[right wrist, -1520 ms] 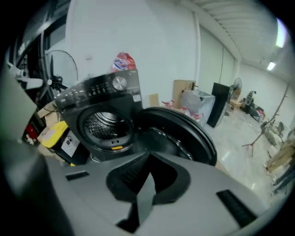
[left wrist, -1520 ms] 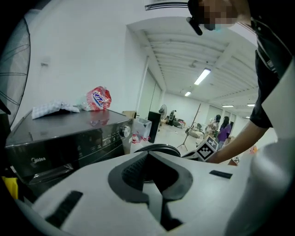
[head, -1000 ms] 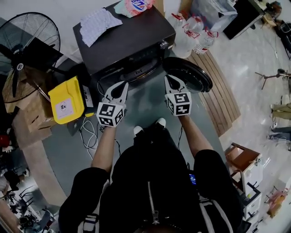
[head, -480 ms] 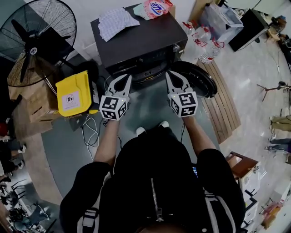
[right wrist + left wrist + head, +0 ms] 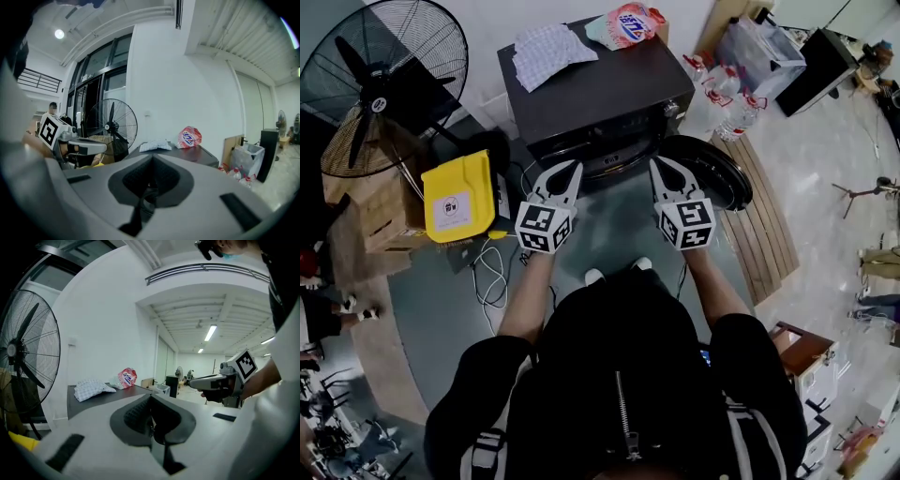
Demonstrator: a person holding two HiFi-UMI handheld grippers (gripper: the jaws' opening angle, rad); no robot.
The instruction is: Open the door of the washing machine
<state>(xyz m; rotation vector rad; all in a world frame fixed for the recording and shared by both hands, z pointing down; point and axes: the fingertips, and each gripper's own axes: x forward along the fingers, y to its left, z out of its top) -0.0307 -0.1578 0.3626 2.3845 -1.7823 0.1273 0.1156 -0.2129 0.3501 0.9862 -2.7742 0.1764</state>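
The dark washing machine (image 5: 600, 89) stands ahead of me. Its round door (image 5: 708, 169) hangs swung open at the machine's right front, and the drum opening's rim (image 5: 614, 161) shows below the control panel. My left gripper (image 5: 572, 169) is held in the air in front of the opening, shut and empty; in the left gripper view its jaws (image 5: 151, 397) meet at the tips. My right gripper (image 5: 659, 165) hovers beside it, just left of the open door, also shut with nothing in it (image 5: 152, 157). Neither touches the machine.
A checked cloth (image 5: 548, 47) and a detergent bag (image 5: 628, 23) lie on the machine's top. A big floor fan (image 5: 384, 75), a cardboard box (image 5: 375, 216), a yellow case (image 5: 459, 197) and cables (image 5: 487, 272) are at left. Water bottles (image 5: 722, 94) and a wooden pallet (image 5: 769, 206) are at right.
Both grippers have risen and come a little closer to the machine's front, most of it early on. Their jaws stay shut. The door has not moved.
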